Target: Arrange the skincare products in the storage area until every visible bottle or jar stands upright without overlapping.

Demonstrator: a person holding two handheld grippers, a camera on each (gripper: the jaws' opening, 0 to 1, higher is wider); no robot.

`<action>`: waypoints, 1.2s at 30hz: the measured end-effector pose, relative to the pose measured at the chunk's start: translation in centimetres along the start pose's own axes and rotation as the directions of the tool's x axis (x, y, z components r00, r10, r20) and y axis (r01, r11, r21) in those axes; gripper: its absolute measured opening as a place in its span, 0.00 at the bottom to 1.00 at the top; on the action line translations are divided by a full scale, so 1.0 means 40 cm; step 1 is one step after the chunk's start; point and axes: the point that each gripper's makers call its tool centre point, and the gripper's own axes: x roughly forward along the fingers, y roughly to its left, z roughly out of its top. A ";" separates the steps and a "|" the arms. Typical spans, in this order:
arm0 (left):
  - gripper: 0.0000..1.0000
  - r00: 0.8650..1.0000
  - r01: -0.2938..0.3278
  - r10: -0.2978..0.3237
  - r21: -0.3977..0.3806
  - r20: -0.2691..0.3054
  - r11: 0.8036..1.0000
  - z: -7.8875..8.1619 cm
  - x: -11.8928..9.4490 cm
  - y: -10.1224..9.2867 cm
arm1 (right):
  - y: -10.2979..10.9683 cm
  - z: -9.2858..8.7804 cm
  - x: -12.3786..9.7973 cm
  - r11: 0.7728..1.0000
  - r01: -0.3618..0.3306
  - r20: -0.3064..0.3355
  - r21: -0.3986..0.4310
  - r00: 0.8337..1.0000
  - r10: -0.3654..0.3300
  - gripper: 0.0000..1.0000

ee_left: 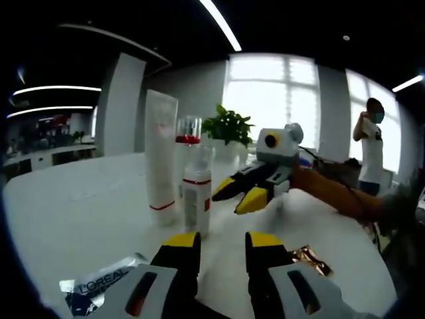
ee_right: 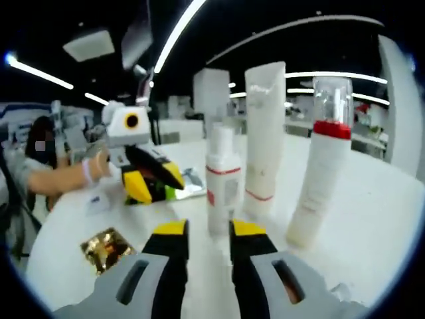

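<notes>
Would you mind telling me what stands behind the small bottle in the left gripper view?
Behind the small bottle stands a pump bottle with a red collar and clear cap; its lower body is covered. The tube stands beside them.

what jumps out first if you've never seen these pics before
Three white skincare containers stand upright in a cluster on the white table: a tall tube, a small bottle with red bands in front, and a pump bottle with a red collar and clear cap. The yellow-tipped right gripper hovers open beside them in the left gripper view. A gold sachet and a L'Oreal sachet lie flat nearer the cameras.
</notes>
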 end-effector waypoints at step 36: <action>0.70 0.976 -0.197 0.199 -0.026 0.083 0.980 0.027 -0.028 0.099 | -0.199 -0.156 -0.260 0.898 0.396 -0.332 -0.194 0.835 -0.440 0.56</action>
